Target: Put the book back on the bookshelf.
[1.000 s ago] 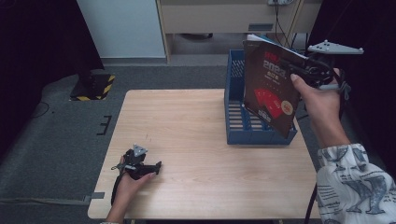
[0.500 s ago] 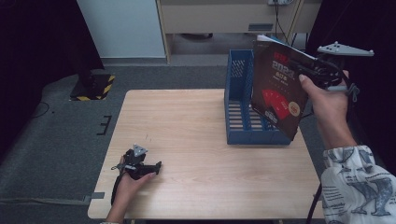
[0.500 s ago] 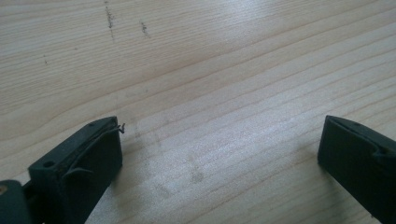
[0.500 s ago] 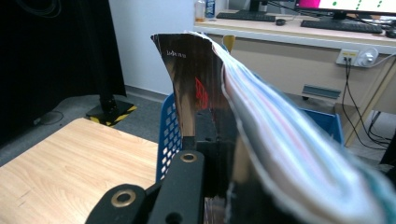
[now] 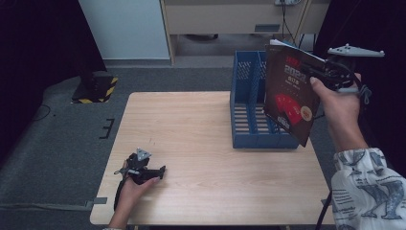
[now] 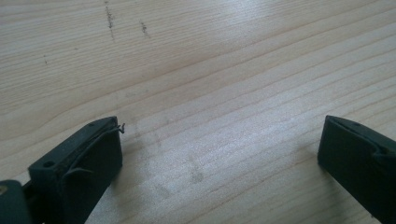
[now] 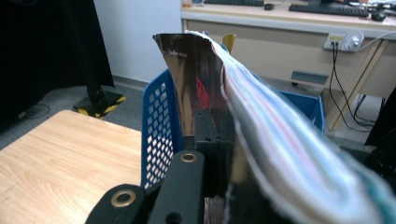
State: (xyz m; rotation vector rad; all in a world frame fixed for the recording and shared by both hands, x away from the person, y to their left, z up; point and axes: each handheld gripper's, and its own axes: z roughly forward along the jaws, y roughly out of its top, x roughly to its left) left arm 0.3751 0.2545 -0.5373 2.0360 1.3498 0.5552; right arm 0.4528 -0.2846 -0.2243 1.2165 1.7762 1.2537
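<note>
My right gripper point(image 5: 320, 73) is shut on a dark magazine point(image 5: 286, 96) with red cover art, held up in the air over the right side of the blue file rack point(image 5: 249, 108). In the right gripper view the magazine point(image 7: 219, 88) stands edge-on between the jaws, pages fanning to the right, with the blue rack point(image 7: 161, 126) behind it. Near the table's front left, my left gripper point(image 5: 162, 170) rests on the wood in a hand. Its jaws stand wide apart over bare table point(image 6: 210, 116) with nothing between them.
The wooden table point(image 5: 191, 129) has the rack at its back right. A white panel point(image 5: 127, 28) and a beige desk point(image 5: 239, 14) stand behind. A black-and-yellow stand base point(image 5: 93, 88) sits on the grey floor at the left.
My right gripper has carried the magazine to the right and slightly down, from above the rack toward its right side. The left gripper has not moved.
</note>
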